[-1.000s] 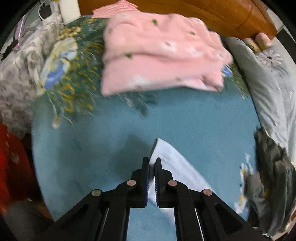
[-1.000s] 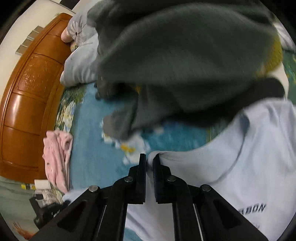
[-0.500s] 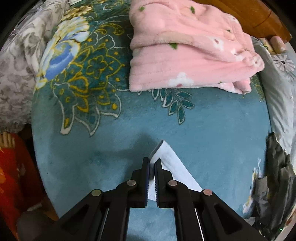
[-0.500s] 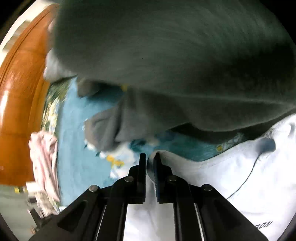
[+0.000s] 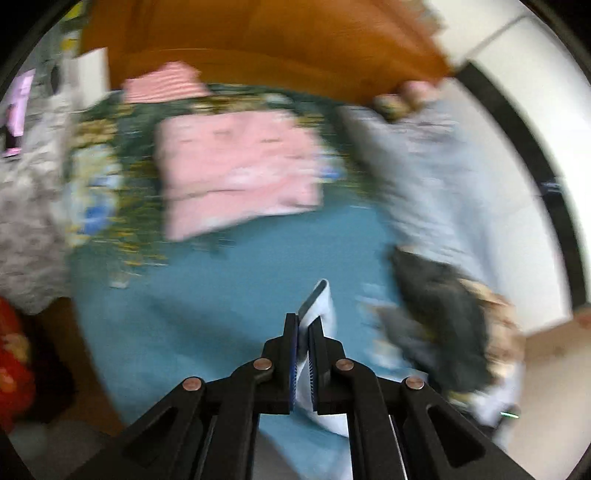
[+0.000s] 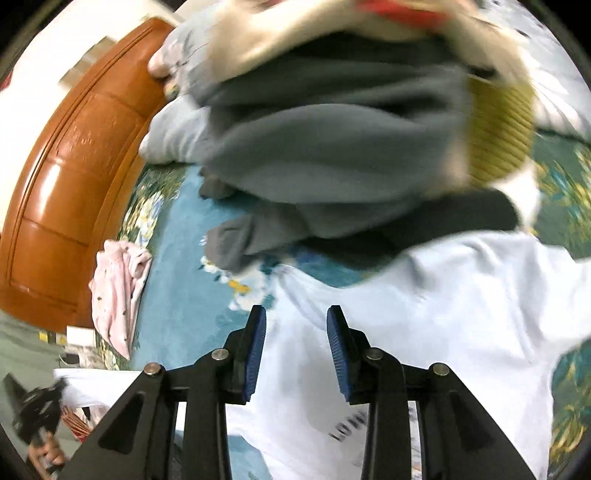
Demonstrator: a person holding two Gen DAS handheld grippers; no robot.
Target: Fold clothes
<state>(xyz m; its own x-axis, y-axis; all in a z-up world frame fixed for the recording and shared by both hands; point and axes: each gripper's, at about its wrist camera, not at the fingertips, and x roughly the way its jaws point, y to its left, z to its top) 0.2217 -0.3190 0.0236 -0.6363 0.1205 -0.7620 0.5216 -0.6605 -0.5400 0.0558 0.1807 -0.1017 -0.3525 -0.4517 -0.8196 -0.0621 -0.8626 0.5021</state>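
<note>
A pale blue T-shirt (image 6: 461,314) with dark lettering lies spread on the teal floral bedspread (image 6: 181,258). My right gripper (image 6: 295,321) is open just above the shirt, empty. My left gripper (image 5: 303,332) is shut on a corner of the same pale blue shirt (image 5: 317,299), held above the bedspread (image 5: 221,295). The left gripper also shows at the far lower left of the right wrist view (image 6: 37,410), holding the shirt's stretched edge. The left wrist view is blurred.
A folded pink fleece garment (image 5: 236,173) lies ahead near the wooden headboard (image 5: 258,33). A heap of grey and dark clothes (image 6: 325,147) lies beyond the shirt, also in the left wrist view (image 5: 443,317). A grey floral pillow (image 5: 436,177) is to the right.
My right gripper has opened and let go of the shirt's edge, which now lies flat. My left gripper, still shut on the shirt corner, has swung so the view tilts up toward the headboard.
</note>
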